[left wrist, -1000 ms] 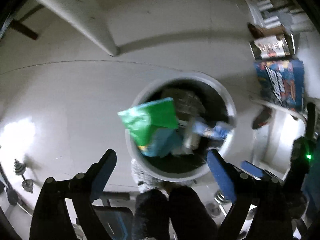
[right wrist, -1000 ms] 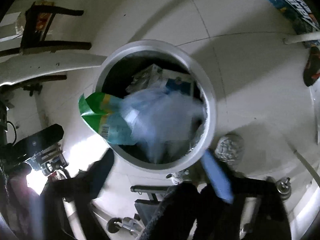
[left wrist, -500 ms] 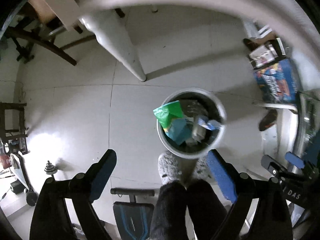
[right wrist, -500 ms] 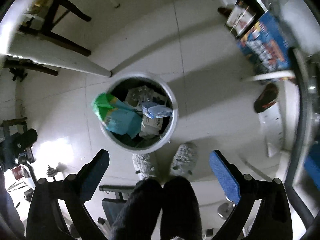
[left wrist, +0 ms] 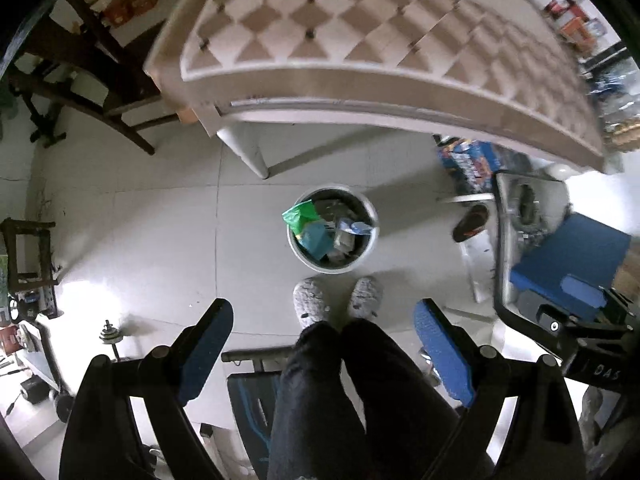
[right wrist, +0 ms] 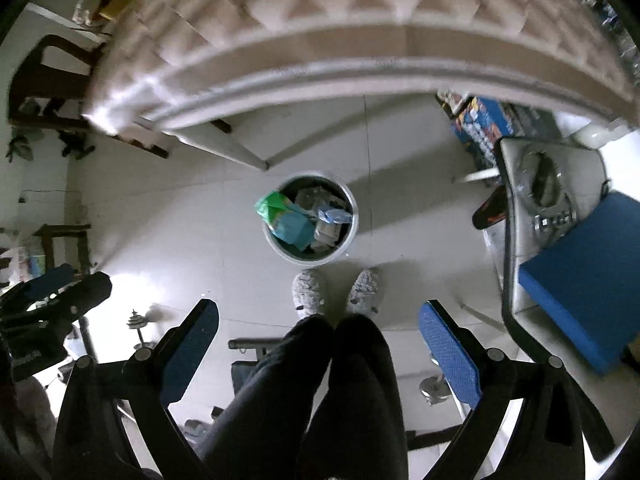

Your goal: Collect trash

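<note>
A round white trash bin [left wrist: 370, 216] stands on the tiled floor below, also in the right wrist view [right wrist: 352, 208]. It holds a green and teal bag [left wrist: 304, 220] [right wrist: 280, 216], a crumpled blue wrapper [left wrist: 354, 226] [right wrist: 334, 216] and other packaging. My left gripper [left wrist: 324, 320] is open and empty, high above the floor. My right gripper [right wrist: 318, 312] is open and empty at about the same height. Both look straight down past the person's dark trouser legs and grey slippers [left wrist: 310, 300].
A table with a checkered top [left wrist: 360, 32] [right wrist: 360, 8] fills the upper view; its white leg [left wrist: 244, 152] stands near the bin. A dark wooden chair [left wrist: 92, 72] is left, a blue-cushioned chair [right wrist: 580, 280] right, printed boxes [left wrist: 464, 160] behind, dumbbell pieces [left wrist: 108, 334] lower left.
Both grippers have risen well above the bin, from close over its rim to above table height. The bags that were at the bin mouth now lie in it.
</note>
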